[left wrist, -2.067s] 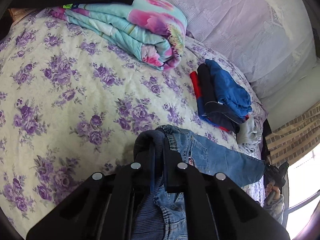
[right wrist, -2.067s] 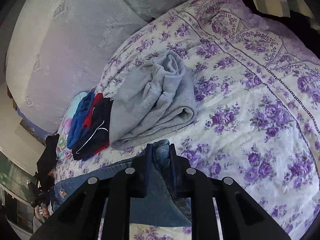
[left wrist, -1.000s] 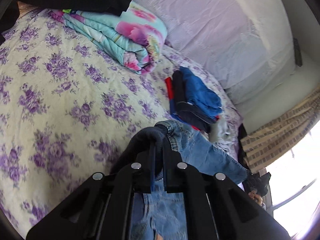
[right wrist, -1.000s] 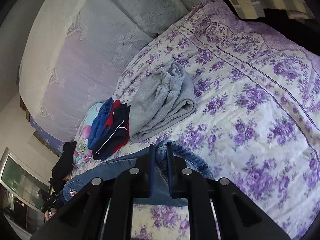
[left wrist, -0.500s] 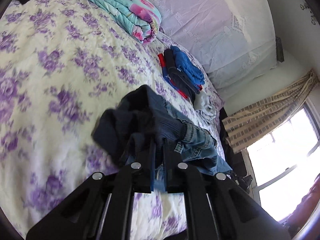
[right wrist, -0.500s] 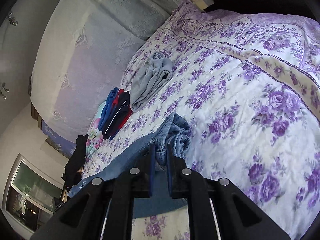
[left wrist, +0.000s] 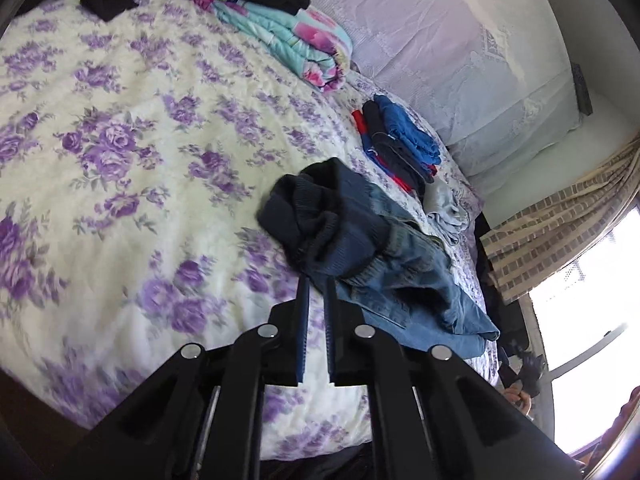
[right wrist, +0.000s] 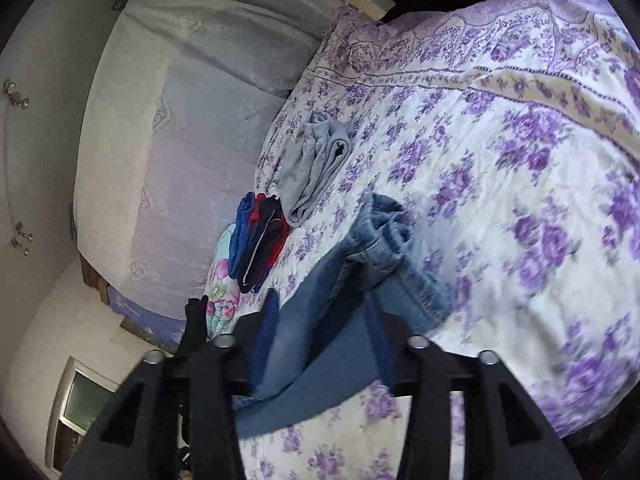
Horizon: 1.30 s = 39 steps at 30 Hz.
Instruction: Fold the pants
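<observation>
Pants [left wrist: 384,256] lay soft and floppy near the bed's [left wrist: 120,128] edge; the waistband looked the best hold. Left claw [left wrist: 315,284] and right claw [right wrist: 320,312] were both opening, gripping nothing.

The bedspread [left wrist: 120,168] is cream with purple roses. The pants [left wrist: 400,272] are blue denim with a dark navy ribbed waistband. A folded blanket [left wrist: 304,48] is turquoise with pink flowers. Beyond lie blue, navy and red clothes [left wrist: 400,144] and a grey garment [right wrist: 316,164].

Pants [left wrist: 360,252] on bed [left wrist: 132,152], beside clothes [left wrist: 400,148]
</observation>
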Available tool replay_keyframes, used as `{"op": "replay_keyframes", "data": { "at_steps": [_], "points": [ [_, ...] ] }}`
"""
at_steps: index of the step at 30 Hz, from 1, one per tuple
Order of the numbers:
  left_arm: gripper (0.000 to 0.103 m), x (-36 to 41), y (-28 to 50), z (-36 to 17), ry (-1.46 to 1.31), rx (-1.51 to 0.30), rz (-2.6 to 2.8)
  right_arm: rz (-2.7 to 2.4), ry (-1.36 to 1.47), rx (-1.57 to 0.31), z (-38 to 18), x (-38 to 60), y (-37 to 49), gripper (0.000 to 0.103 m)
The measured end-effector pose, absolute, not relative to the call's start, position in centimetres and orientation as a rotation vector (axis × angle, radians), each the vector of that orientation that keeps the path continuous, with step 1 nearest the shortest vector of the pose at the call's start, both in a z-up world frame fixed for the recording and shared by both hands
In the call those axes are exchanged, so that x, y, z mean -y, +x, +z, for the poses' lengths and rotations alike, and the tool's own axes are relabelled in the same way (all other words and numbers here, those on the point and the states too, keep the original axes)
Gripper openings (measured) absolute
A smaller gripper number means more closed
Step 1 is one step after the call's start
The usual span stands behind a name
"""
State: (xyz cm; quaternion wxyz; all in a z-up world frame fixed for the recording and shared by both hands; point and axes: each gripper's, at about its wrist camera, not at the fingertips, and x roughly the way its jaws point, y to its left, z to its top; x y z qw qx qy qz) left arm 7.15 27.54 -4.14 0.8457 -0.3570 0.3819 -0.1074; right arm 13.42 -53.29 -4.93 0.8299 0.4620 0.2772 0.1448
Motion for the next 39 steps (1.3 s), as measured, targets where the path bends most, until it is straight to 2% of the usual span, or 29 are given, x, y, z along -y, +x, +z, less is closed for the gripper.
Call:
{"op": "replay_keyframes", "data": {
  "at_steps": [2,3,4,6,13,17,28,30,31,32,37,39],
  "points": [
    [0.031,-26.1,6.6,-2.9,-0.734,-0.795,-0.217,0.321,0.979,-0.603,-4.6,51.0,14.7,0.062],
    [0.048,-25.4,6.4,-2.2,-0.728,-0.788,-0.213,0.327,0.965,-0.619,-4.4,50.0,15.4,0.062],
    [0.061,-24.8,6.3,-1.6,-0.732,-0.776,-0.214,0.302,0.968,-0.637,-4.4,49.2,16.1,0.062],
    [0.064,-23.6,6.4,-0.8,-0.755,-0.760,-0.235,0.279,1.013,-0.668,-4.9,48.7,17.2,0.062],
    [0.064,-19.5,8.3,-0.9,-0.791,-0.820,-0.345,0.209,1.034,-0.724,-6.3,48.4,18.7,0.057],
    [0.068,-18.0,9.9,-1.2,-0.802,-0.843,-0.342,0.232,1.086,-0.728,-7.2,48.5,19.9,0.045],
    [0.072,-17.4,15.1,-4.6,-1.100,-0.987,-0.205,0.238,1.180,-0.773,-8.4,49.4,21.0,0.044],
    [0.072,-18.2,15.7,-4.9,-1.130,-0.989,-0.181,0.239,1.145,-0.762,-8.2,49.5,21.1,0.031],
    [0.068,-18.5,16.1,-5.1,-1.138,-0.985,-0.181,0.243,1.126,-0.758,-8.1,49.4,21.2,0.017],
    [0.065,-18.7,16.3,-5.3,-1.146,-0.993,-0.174,0.238,1.096,-0.751,-8.0,49.3,21.2,0.011],
    [0.030,-19.0,16.5,-5.4,-1.113,-0.961,-0.196,0.230,1.020,-0.721,-7.8,48.9,20.5,0.009],
    [0.027,-19.2,16.5,-4.7,-1.092,-0.937,-0.210,0.230,1.014,-0.718,-7.5,48.9,20.6,0.008]
  ]
}}
